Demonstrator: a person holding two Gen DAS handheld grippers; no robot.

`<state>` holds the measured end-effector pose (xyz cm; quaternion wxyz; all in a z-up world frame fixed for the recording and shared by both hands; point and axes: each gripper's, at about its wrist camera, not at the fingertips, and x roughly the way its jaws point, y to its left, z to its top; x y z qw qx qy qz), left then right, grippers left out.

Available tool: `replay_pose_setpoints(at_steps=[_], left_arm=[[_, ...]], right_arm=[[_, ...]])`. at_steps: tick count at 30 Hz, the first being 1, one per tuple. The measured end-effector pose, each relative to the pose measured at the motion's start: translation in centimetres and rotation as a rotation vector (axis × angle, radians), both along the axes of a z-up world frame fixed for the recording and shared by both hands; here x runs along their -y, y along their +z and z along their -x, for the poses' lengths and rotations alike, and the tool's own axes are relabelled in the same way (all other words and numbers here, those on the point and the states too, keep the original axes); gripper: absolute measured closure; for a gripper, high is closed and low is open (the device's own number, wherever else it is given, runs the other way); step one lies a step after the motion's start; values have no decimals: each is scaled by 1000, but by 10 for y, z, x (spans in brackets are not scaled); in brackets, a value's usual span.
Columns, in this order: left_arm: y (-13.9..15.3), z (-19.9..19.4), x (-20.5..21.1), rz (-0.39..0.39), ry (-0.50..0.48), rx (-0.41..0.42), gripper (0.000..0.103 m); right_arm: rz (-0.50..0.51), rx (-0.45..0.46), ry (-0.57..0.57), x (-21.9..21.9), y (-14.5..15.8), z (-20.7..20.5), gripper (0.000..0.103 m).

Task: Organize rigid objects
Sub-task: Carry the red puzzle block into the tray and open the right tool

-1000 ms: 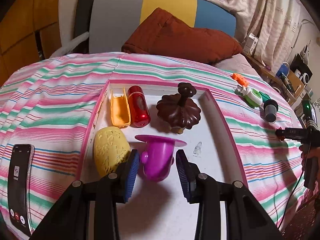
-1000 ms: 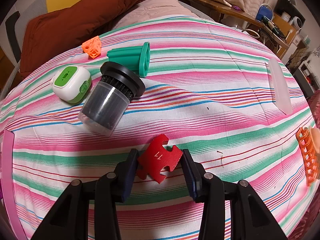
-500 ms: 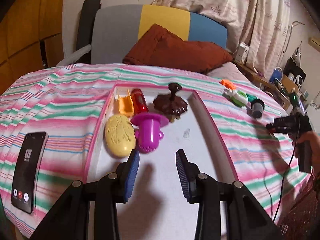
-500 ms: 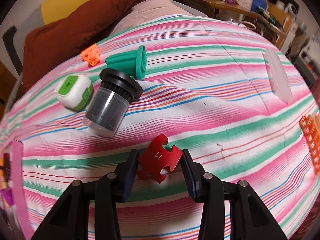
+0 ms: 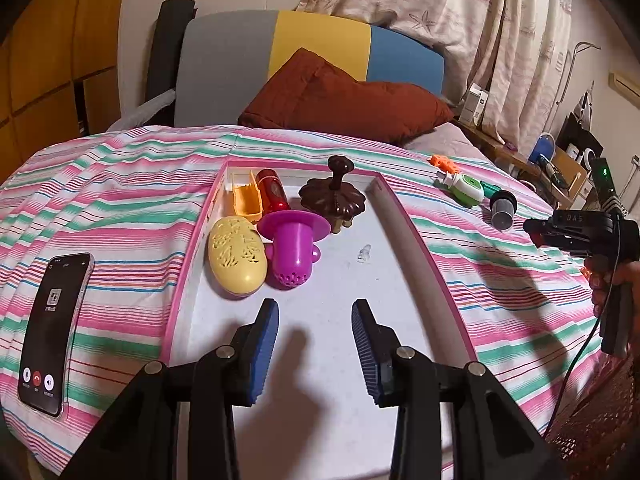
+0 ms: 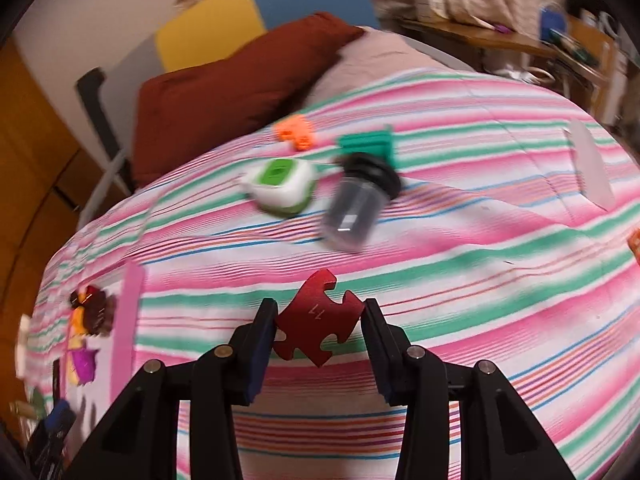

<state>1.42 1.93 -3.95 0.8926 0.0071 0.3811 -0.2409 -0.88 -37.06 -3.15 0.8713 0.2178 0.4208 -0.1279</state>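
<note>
My left gripper (image 5: pixel 315 334) is open and empty above the near part of a pink-rimmed white tray (image 5: pixel 404 216). In the tray lie a yellow oval case (image 5: pixel 237 261), a purple cup-shaped piece (image 5: pixel 294 245), an orange open box (image 5: pixel 247 200), a red bottle (image 5: pixel 273 193) and a brown lid with a knob (image 5: pixel 333 197). My right gripper (image 6: pixel 319 334) is shut on a red puzzle piece (image 6: pixel 318 326) and holds it above the striped bedspread. The right gripper also shows in the left wrist view (image 5: pixel 538 231), at the right, side-on.
On the bedspread lie a green-and-white box (image 6: pixel 282 186), a black-capped grey jar (image 6: pixel 358 208), a green cup (image 6: pixel 370 144), an orange block (image 6: pixel 295 132) and a clear lid (image 6: pixel 590 168). A phone (image 5: pixel 52 330) lies left of the tray. A brown pillow (image 5: pixel 344 98) is behind.
My left gripper has pulled back from the purple piece, which stays in the tray. My right gripper has lifted the red puzzle piece and swung left, bringing the tray into view.
</note>
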Motion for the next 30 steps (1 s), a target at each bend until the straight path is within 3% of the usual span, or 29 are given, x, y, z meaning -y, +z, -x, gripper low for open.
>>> replay_pose_setpoints(at_steps=[5,16,22,30], left_arm=[[-2,0,-5,8,4,-7,65],[-1,1,-13,13,2,-4,65],[0,6,-21,4,0,6,65],[3,8,-40,32,28,15,65]], right_arm=[[10,57,117,-39,8,-2,59],[55,122,431,-166,23,-22,59],[114,79,544,-223,12,-47,59],[147,-7,568,-244,-18,-77,59]])
